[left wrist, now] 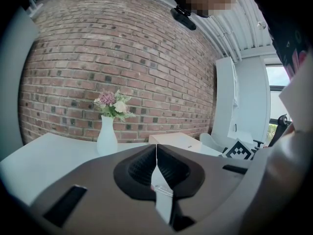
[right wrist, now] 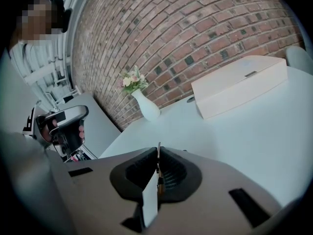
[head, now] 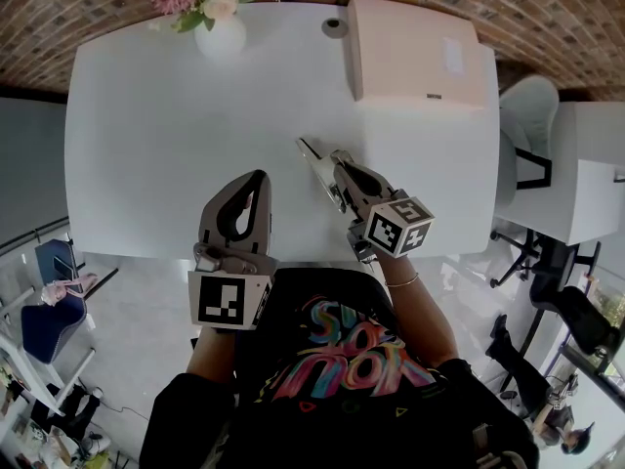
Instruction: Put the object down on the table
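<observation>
Right claw point(head: 339, 158) clamping thin object point(head: 310, 153), left claw point(head: 258, 177) closed, white table point(head: 146, 125)

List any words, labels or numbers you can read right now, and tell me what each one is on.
No text reads cleanly.
Lettering on the person's shirt: colourful, too warped to read.
Pale label on the box: too small to read.
One cube on the left gripper, another cube on the right gripper: square marker patterns, no words.
The thin flat object in the right gripper: no print visible.
</observation>
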